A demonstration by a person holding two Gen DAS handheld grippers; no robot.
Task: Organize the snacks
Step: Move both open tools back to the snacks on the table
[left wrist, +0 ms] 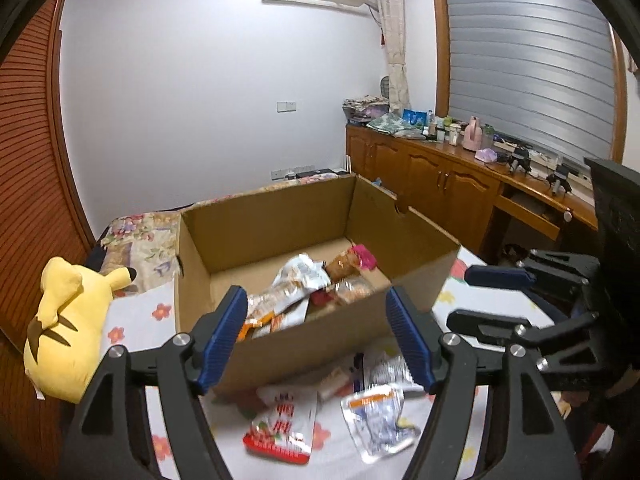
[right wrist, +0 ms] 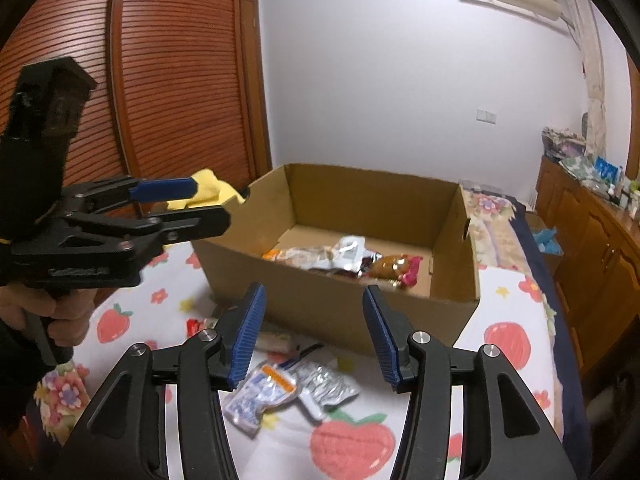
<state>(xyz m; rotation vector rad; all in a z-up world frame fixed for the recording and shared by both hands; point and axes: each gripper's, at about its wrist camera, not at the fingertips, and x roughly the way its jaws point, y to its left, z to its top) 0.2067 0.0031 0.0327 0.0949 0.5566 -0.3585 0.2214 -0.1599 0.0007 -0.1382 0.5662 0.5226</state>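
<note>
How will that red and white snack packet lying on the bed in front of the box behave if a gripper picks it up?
The red and white snack packet looks like thin, crinkled film, so it will probably flop and bend from a corner grip. It lies flat on the soft bedsheet, so the pads may snag fabric. Its glossy surface could be slippery. It seems light.

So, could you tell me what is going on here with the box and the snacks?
A person is sorting snack packets into a cardboard box on the bed. Several packets already lie inside; a few packets remain on the sheet in front. The left gripper and right gripper both hang open and empty.
</note>
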